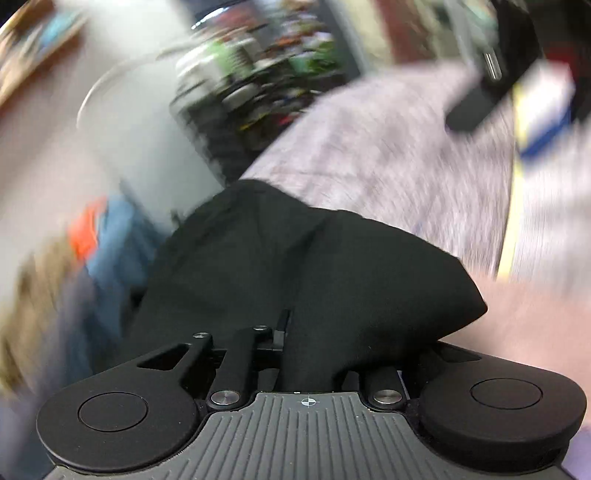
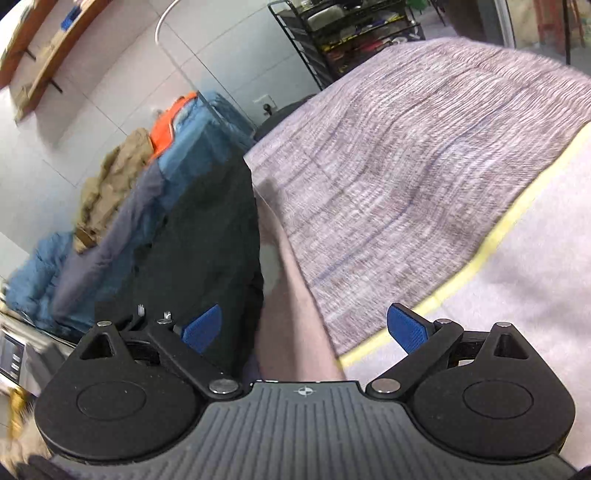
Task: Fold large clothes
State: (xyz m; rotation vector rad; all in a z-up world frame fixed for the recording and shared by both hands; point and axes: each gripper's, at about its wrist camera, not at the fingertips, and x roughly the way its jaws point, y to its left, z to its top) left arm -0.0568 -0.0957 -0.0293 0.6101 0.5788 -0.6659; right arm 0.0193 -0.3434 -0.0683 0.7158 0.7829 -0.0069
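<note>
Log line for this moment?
left: shut on black garment | right: open, holds nothing | surface: grey cloth

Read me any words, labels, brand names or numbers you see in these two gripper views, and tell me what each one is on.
No text can be read in either view.
Wire rack: packages on its shelves, print too small and blurred.
Grey box at the left edge: marks on its panel, too blurred to read.
Left gripper and right gripper: only a crosshair mark on each body, no letters.

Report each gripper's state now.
Left gripper: shut on the black fabric garment.
Right gripper: open, blue-padded fingers spread wide, holding nothing.
</note>
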